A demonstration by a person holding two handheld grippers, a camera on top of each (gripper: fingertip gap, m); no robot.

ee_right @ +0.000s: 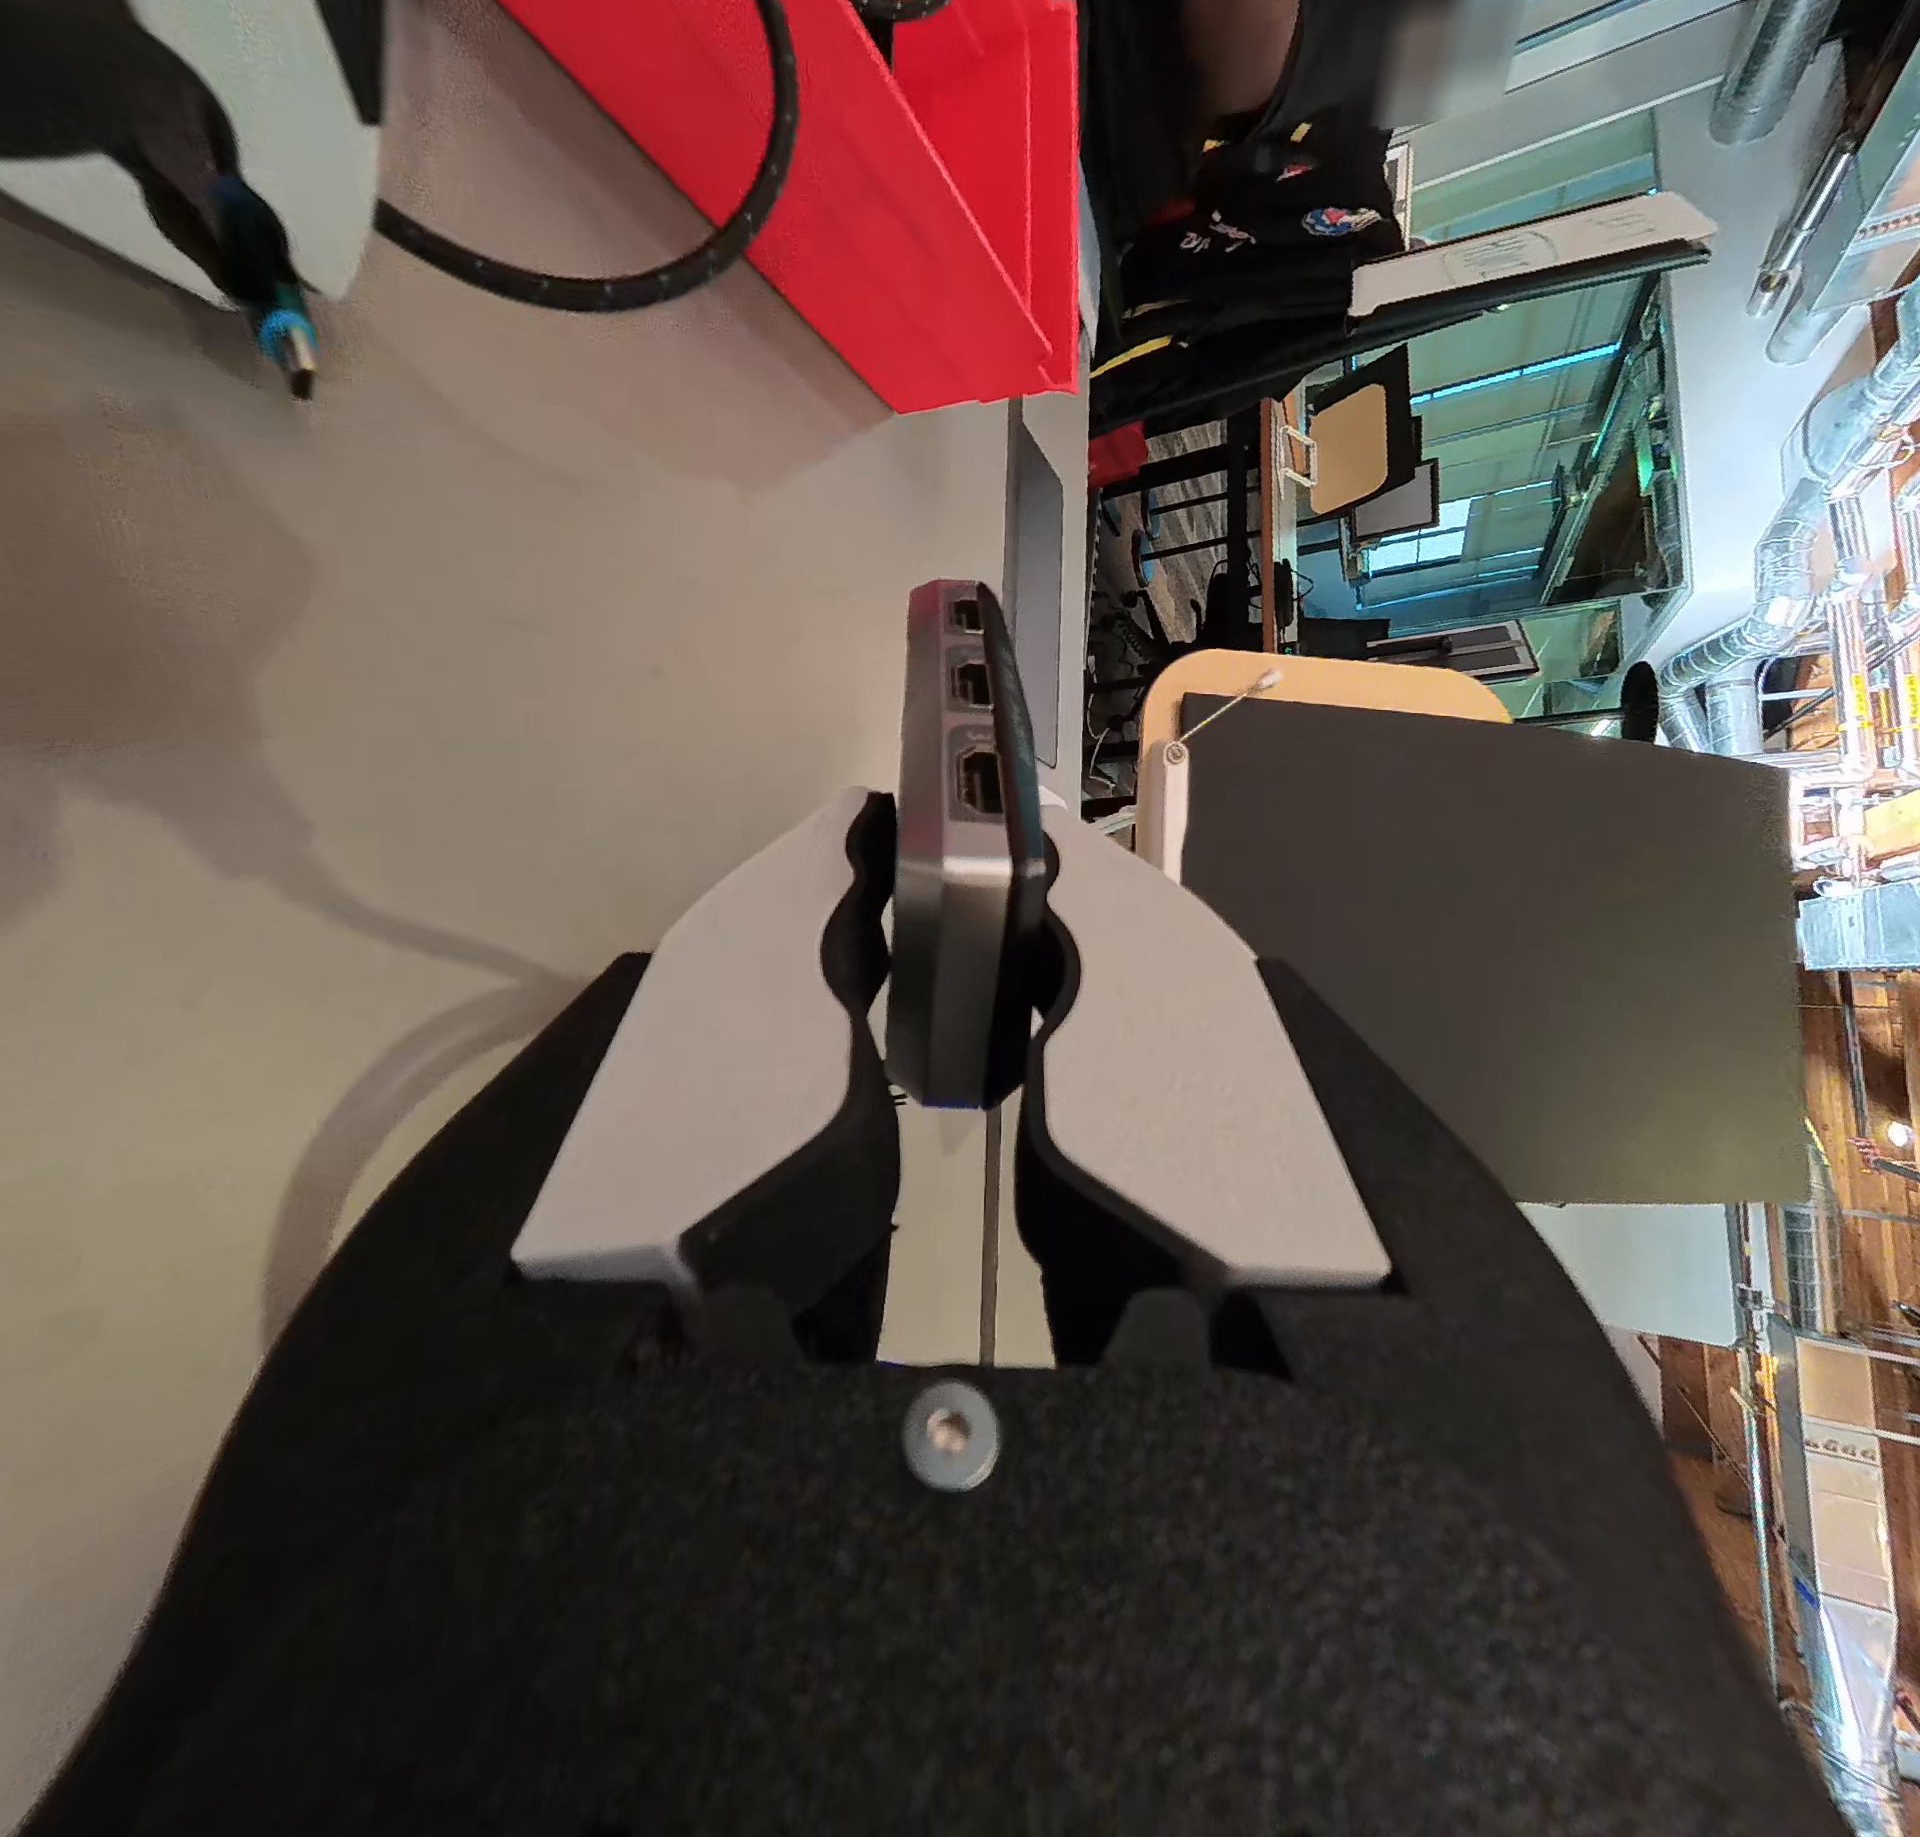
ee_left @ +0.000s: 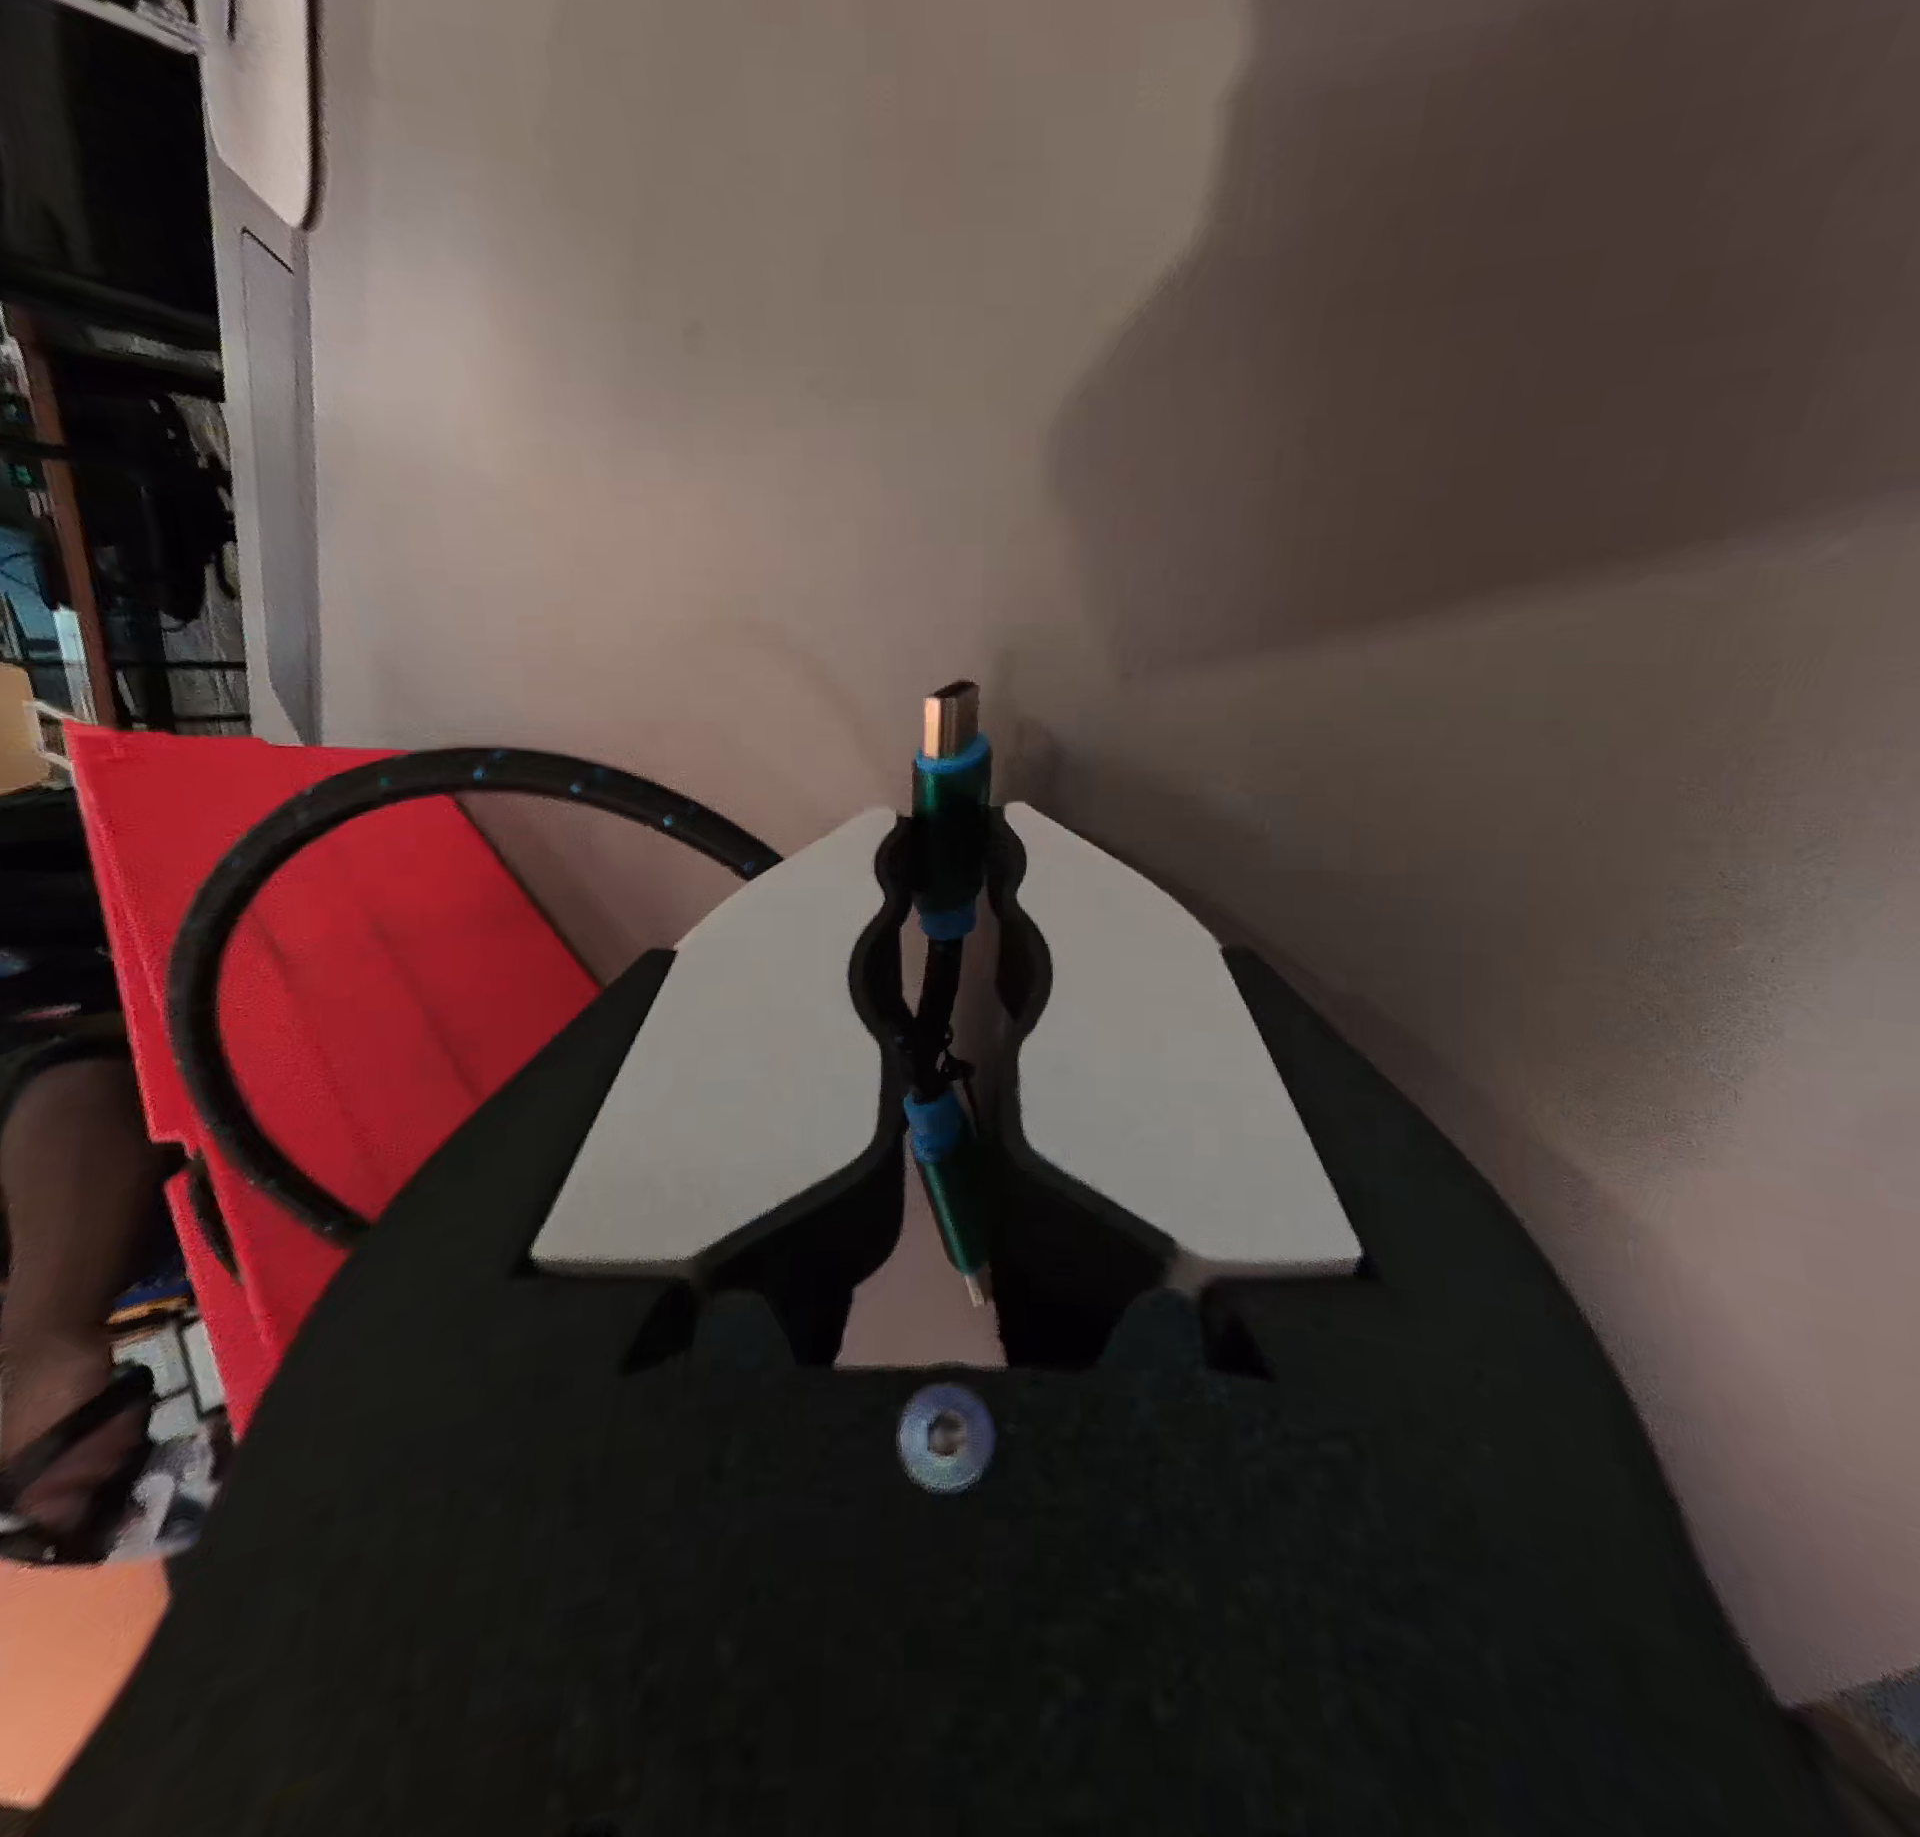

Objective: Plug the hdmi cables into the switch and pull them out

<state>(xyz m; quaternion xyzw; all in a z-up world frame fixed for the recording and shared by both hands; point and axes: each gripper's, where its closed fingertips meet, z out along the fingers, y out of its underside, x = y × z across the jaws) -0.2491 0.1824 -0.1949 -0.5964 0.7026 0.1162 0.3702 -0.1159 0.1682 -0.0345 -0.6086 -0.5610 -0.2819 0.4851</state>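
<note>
Left wrist view: left hand-held gripper (ee_left: 948, 842) clamped on HDMI plug (ee_left: 948, 800), right hand-held gripper (ee_right: 961, 883) on switch (ee_right: 961, 852)

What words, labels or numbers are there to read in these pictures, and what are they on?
Switch, held in the right gripper: no writing shows.
Cable plug, held in the left gripper: none.
Black clothing: printed marks, too blurred to read.
White board: faint print, too small to read.
</note>
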